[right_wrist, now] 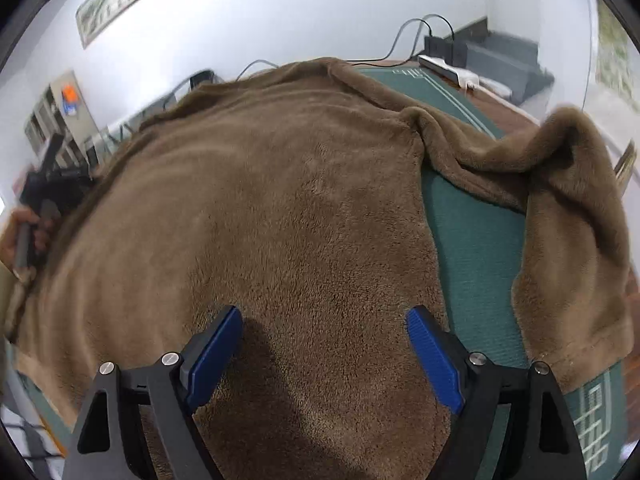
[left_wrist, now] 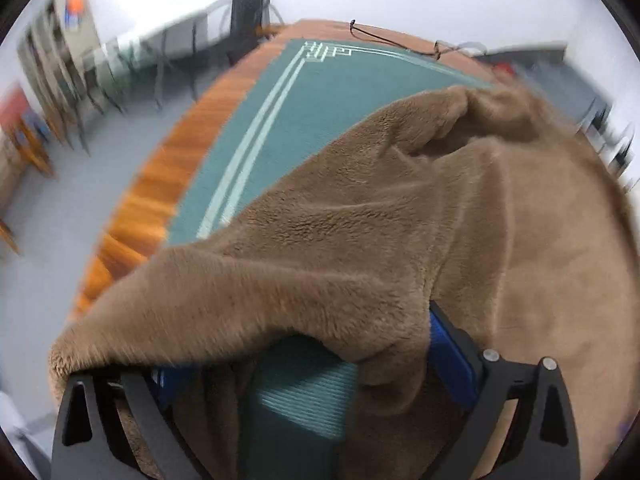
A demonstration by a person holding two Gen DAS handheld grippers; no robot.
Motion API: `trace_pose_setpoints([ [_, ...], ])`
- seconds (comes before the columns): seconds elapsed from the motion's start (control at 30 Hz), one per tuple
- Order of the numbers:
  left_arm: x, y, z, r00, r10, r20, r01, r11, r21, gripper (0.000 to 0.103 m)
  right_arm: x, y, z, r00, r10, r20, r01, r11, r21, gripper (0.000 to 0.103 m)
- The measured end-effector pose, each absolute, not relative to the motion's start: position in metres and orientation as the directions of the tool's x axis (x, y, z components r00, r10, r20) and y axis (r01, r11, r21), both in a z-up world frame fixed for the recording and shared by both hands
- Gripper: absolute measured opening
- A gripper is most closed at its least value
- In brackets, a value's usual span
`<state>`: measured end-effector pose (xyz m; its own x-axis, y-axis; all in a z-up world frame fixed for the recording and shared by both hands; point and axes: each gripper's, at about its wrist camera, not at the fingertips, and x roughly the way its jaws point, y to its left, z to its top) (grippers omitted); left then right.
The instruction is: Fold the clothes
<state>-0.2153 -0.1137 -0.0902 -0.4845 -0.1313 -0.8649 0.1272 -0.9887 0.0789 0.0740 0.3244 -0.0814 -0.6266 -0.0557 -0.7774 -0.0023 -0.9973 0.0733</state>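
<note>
From the left wrist view, the brown fleece garment [left_wrist: 400,216] is draping right over the left gripper [left_wrist: 296,360], a thick fold of it sagging across the gap and hiding one side, so I cannot tell whether those fingers [left_wrist: 450,352] are pinching the cloth or merely carrying it. That is the worry here: if the fleece is only resting on them, it is likely to slide off, and the picture is smearing as if the hand is travelling fast. The near edge is hanging close to the wooden rim of the worktop [left_wrist: 160,184], so a slip could send it to the floor. From the right wrist view, the right gripper [right_wrist: 324,344] is hovering with its fingers [right_wrist: 434,360] spread wide and gripping nothing, above the garment lying spread on the green mat [right_wrist: 476,248]. One sleeve [right_wrist: 572,208] is lying bunched and twisted off to the side; folding over it could be trapping a lump. The person's hand [right_wrist: 24,236] is working at the far left edge.
</note>
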Motion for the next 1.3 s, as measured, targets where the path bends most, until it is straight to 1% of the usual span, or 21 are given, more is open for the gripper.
trace_pose_setpoints([
  [0.03,-0.215,-0.109,-0.091,-0.493,-0.180,-0.851,0.118,-0.983,0.139,0.100,0.074,0.321,-0.082,-0.624,-0.046,-0.780,0.005,-0.998,0.055,0.086],
  [0.1,-0.215,-0.106,-0.090,-0.506,-0.223,-0.833,0.109,-0.975,0.195,0.100,0.073,0.316,-0.083,-0.620,-0.028,-0.784,0.018,-1.000,0.021,0.086],
  [0.3,-0.210,-0.078,-0.084,-0.528,-0.361,-0.769,0.059,-0.919,0.390,0.100,0.075,0.319,-0.082,-0.629,-0.045,-0.776,0.017,-0.999,0.044,0.086],
  [0.37,-0.197,-0.065,-0.076,-0.553,-0.357,-0.753,0.020,-0.909,0.417,0.101,0.077,0.318,-0.081,-0.639,-0.055,-0.767,0.023,-0.998,0.052,0.086],
  [0.47,-0.166,-0.050,-0.056,-0.596,-0.295,-0.747,-0.049,-0.915,0.400,0.101,0.087,0.324,-0.074,-0.684,-0.121,-0.720,0.046,-0.991,0.123,0.086],
  [0.57,-0.136,-0.034,-0.033,-0.619,-0.227,-0.752,-0.107,-0.924,0.367,0.101,0.101,0.337,-0.064,-0.735,-0.172,-0.656,0.052,-0.979,0.198,0.086],
  [0.63,-0.120,-0.025,-0.020,-0.624,-0.190,-0.758,-0.133,-0.930,0.343,0.101,0.114,0.349,-0.057,-0.766,-0.176,-0.619,0.045,-0.974,0.222,0.086],
  [0.73,-0.104,-0.006,-0.003,-0.622,-0.115,-0.775,-0.173,-0.944,0.280,0.101,0.135,0.376,-0.047,-0.806,-0.095,-0.584,-0.017,-0.983,0.182,0.086],
  [0.83,-0.087,0.014,0.005,-0.591,0.033,-0.806,-0.234,-0.963,0.132,0.101,0.154,0.413,-0.049,-0.803,0.006,-0.595,-0.126,-0.979,0.159,0.086],
  [0.93,-0.078,0.041,0.009,-0.549,0.173,-0.818,-0.291,-0.957,-0.007,0.101,0.172,0.453,-0.060,-0.786,0.025,-0.617,-0.212,-0.949,0.232,0.086],
  [1.0,-0.074,0.063,0.005,-0.523,0.236,-0.819,-0.321,-0.945,-0.067,0.101,0.177,0.474,-0.066,-0.770,0.062,-0.635,-0.271,-0.933,0.236,0.086],
  [1.07,-0.074,0.084,-0.001,-0.506,0.276,-0.817,-0.353,-0.931,-0.096,0.101,0.177,0.488,-0.068,-0.752,0.105,-0.651,-0.314,-0.925,0.214,0.086],
  [1.17,-0.073,0.113,-0.008,-0.499,0.306,-0.811,-0.395,-0.913,-0.102,0.101,0.162,0.500,-0.065,-0.740,0.137,-0.658,-0.329,-0.927,0.177,0.086],
  [1.3,-0.077,0.139,-0.016,-0.468,0.349,-0.812,-0.428,-0.893,-0.137,0.101,0.133,0.507,-0.060,-0.731,0.139,-0.668,-0.318,-0.935,0.155,0.086],
])
